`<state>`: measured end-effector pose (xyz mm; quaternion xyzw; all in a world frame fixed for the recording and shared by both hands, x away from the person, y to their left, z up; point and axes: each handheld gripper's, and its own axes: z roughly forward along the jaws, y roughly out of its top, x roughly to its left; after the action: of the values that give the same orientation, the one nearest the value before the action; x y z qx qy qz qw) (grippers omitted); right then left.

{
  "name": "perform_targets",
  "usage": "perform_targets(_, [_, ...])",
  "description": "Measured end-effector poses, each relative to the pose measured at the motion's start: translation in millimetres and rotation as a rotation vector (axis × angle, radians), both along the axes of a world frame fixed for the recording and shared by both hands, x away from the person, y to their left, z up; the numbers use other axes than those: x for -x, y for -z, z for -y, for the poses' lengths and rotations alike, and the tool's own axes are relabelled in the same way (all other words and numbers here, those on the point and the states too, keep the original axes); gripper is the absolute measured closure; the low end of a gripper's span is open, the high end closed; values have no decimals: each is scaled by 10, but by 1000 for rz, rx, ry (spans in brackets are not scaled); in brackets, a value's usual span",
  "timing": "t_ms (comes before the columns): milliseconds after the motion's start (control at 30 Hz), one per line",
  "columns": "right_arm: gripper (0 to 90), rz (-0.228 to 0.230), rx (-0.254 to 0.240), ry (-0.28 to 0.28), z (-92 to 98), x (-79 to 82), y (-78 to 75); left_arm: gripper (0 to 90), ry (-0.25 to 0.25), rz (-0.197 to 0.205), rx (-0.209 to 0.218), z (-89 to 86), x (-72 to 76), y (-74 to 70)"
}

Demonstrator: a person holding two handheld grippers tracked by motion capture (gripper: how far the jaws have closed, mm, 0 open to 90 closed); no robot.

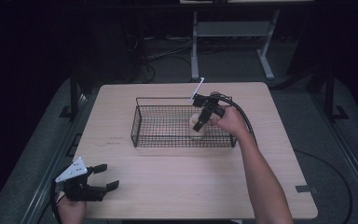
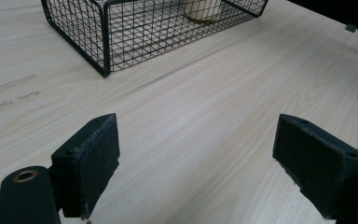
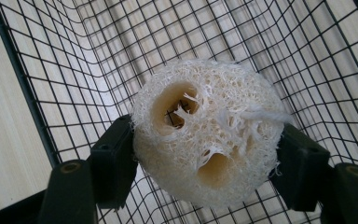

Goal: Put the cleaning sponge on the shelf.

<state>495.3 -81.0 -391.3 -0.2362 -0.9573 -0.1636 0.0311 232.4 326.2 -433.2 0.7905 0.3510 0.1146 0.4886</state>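
1. The right gripper (image 3: 205, 154) has its fingers clamped on the loofah (image 3: 207, 130), inside the wire basket (image 1: 140, 126).
2. The soft loofah may snag on the mesh.
3. The left gripper (image 1: 103, 179) rests open on the table (image 1: 191, 182).

Pretty sure I'm in a lab: dark room, bare wooden table (image 1: 270, 186), cables (image 1: 168, 53) all over the floor.

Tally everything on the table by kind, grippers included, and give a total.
Wire basket: 1
Loofah sponge: 1, held over the basket by the right gripper
Handheld grippers: 2, the left gripper with fingers apart
Total: 4
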Motion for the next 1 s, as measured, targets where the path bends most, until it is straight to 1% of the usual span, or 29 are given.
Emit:
perform_targets(133, [312, -1, 16, 0, 20, 10, 2, 134, 5, -2, -6, 10, -1, 1])
perform_targets(200, [312, 7, 14, 1, 30, 11, -1, 134, 4, -2, -5, 11, -1, 2])
perform_targets(267, [310, 2, 13, 2, 27, 10, 4, 134, 3, -1, -5, 11, -3, 1])
perform_targets(500, [298, 11, 15, -1, 1, 17, -4, 134, 2, 0, -2, -6, 9, 1])
perform_targets(633, [229, 4, 15, 2, -6, 22, -10, 134, 0, 1, -2, -20, 12, 0])
perform_targets(700, [218, 18, 8, 9, -1, 36, -41, 134, 0, 3, -2, -14, 12, -1])
perform_targets(767, [195, 21, 4, 12, 7, 42, -67, 134, 2, 2, -2, -6, 14, -2])
perform_targets(900, [174, 39, 2, 16, 33, 81, -144, 134, 2, 0, 3, 3, 18, -4])
perform_targets(1000, [170, 50, -3, 23, 64, 109, -205, 134, 4, 3, -2, 6, 21, -5])
